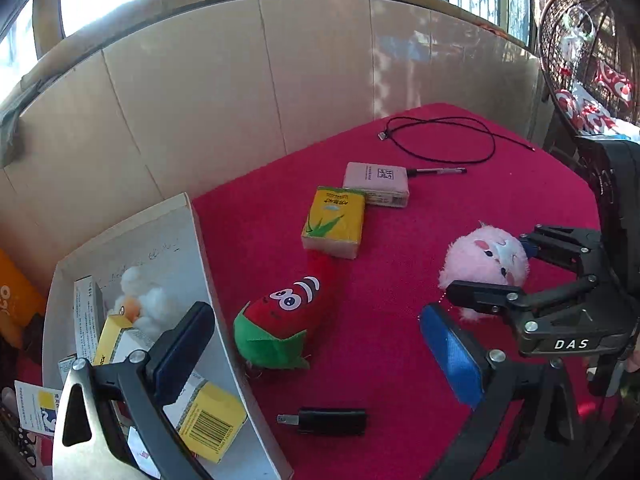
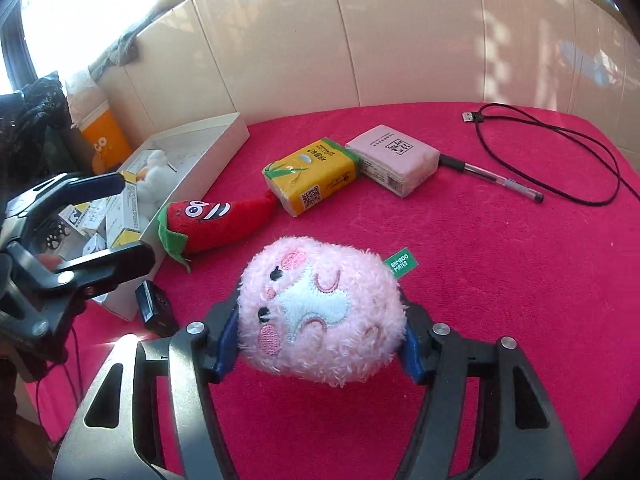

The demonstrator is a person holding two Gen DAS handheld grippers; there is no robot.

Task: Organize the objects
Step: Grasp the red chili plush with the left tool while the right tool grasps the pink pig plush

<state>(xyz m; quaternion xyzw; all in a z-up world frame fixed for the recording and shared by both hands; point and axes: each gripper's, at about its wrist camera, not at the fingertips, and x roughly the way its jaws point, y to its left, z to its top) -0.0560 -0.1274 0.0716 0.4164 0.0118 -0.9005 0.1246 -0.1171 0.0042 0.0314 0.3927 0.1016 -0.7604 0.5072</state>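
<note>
Blue pads of the right gripper are pressing into both sides of the pink plush ball, which is sitting low over the red cloth. Leftward from it, past the red plush pepper, the white box is lying open and partly filled. Nearer that box, the left gripper is hanging spread wide and holding nothing.

Red cloth, cardboard wall, wicker chair.
</note>
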